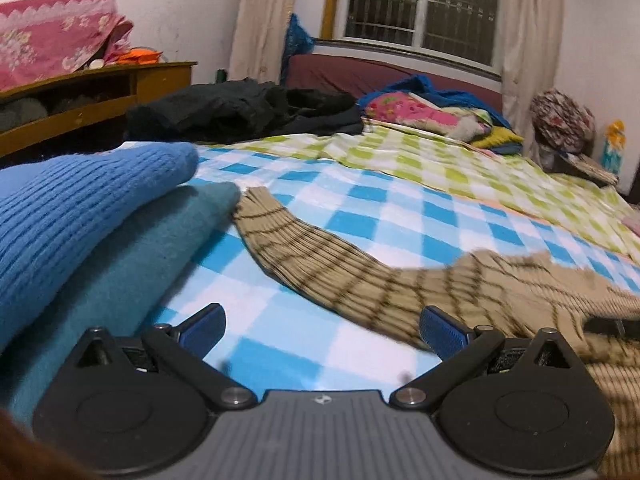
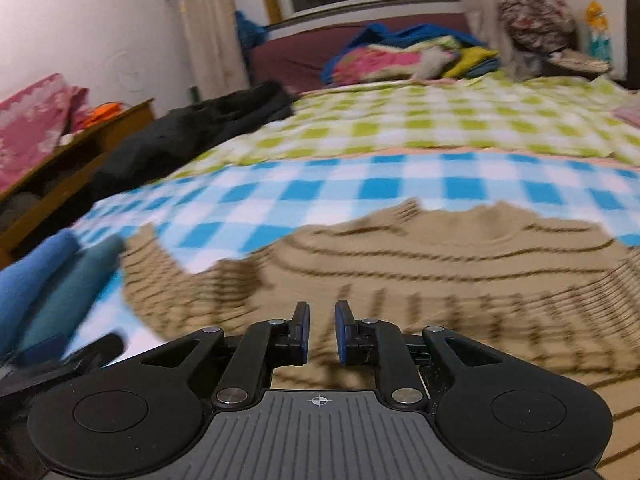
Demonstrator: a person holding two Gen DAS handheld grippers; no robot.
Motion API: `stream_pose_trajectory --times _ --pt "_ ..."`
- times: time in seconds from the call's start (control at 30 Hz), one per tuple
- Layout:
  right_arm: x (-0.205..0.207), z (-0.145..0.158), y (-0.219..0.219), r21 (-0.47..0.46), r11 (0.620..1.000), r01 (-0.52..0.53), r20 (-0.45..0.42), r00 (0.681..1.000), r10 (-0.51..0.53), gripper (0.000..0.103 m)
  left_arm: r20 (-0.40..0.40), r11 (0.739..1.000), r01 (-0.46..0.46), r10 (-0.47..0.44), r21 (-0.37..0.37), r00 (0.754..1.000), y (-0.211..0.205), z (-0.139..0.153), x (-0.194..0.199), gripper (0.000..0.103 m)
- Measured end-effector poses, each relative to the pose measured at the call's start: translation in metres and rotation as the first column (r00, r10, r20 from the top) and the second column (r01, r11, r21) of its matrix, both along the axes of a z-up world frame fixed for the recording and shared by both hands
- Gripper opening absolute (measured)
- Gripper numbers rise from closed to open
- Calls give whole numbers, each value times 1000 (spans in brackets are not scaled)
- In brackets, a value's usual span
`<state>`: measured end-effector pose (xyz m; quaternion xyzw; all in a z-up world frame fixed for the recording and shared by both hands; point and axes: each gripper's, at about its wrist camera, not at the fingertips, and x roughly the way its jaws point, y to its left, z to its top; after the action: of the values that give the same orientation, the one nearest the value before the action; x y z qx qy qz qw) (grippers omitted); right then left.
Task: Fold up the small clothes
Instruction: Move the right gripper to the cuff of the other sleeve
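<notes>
A tan sweater with dark grid lines (image 1: pixel 400 284) lies spread on the blue-checked sheet (image 1: pixel 360 216); one sleeve reaches toward a blue knit garment (image 1: pixel 80 200) stacked on a teal one (image 1: pixel 132 256) at the left. My left gripper (image 1: pixel 322 330) is open and empty, low over the sheet beside the sleeve. In the right wrist view the sweater (image 2: pixel 440 272) fills the foreground. My right gripper (image 2: pixel 322 332) hovers over its lower part, jaws narrowly apart with nothing between them. The blue garment (image 2: pixel 36 276) and teal garment (image 2: pixel 68 296) show at the left.
A green-checked sheet (image 1: pixel 420 160) covers the far bed. A black garment (image 1: pixel 240 108) and a pile of colourful bedding (image 1: pixel 420 112) lie at the back. A wooden cabinet (image 1: pixel 100 96) stands left, a window (image 1: pixel 420 4) behind.
</notes>
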<state>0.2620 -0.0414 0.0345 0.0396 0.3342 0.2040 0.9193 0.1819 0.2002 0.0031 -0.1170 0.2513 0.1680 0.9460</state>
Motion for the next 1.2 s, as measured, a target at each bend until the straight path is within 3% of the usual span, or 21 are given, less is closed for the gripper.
stream_pose_trajectory --times 0.2,0.37,0.43,0.5,0.6,0.67,0.77,0.93,1.0,1.1,1.2 --pt "-19 -13 4 5 999 -32 -35 999 32 16 -23 996 -70 69 -59 997 38 -8 44 103" --pt "-21 -17 1 27 999 -47 -42 998 48 16 -75 973 -141 129 -183 989 64 -25 73 87" --pt "-21 -18 0 40 998 -49 -38 998 51 16 -69 968 -161 150 -191 986 66 -28 79 84" --pt "-21 -18 -1 60 997 -51 -38 998 53 16 -65 969 -164 155 -186 986 68 -29 86 74" --pt "-19 -20 -1 80 995 -56 -44 997 60 16 -54 958 -182 174 -221 983 74 -30 94 52" --pt "-17 -21 -1 85 995 -57 -46 997 61 16 -43 945 -188 183 -268 982 82 -30 97 25" --pt "-16 -20 -2 97 994 -52 -45 997 56 16 -15 936 -169 173 -309 985 85 -28 95 16" --pt "-13 -13 -5 122 992 -44 -31 998 48 16 64 989 -8 17 -148 998 43 -10 84 16" --pt "-12 -10 -2 128 991 -47 -27 998 51 16 78 994 82 -76 -67 994 20 -6 77 16" --pt "-7 -4 2 144 988 -58 -32 998 63 16 67 976 210 -214 60 975 -14 -7 61 16" --pt "3 5 12 150 984 -94 -27 995 99 16 41 946 299 -306 124 951 -35 -12 47 16"
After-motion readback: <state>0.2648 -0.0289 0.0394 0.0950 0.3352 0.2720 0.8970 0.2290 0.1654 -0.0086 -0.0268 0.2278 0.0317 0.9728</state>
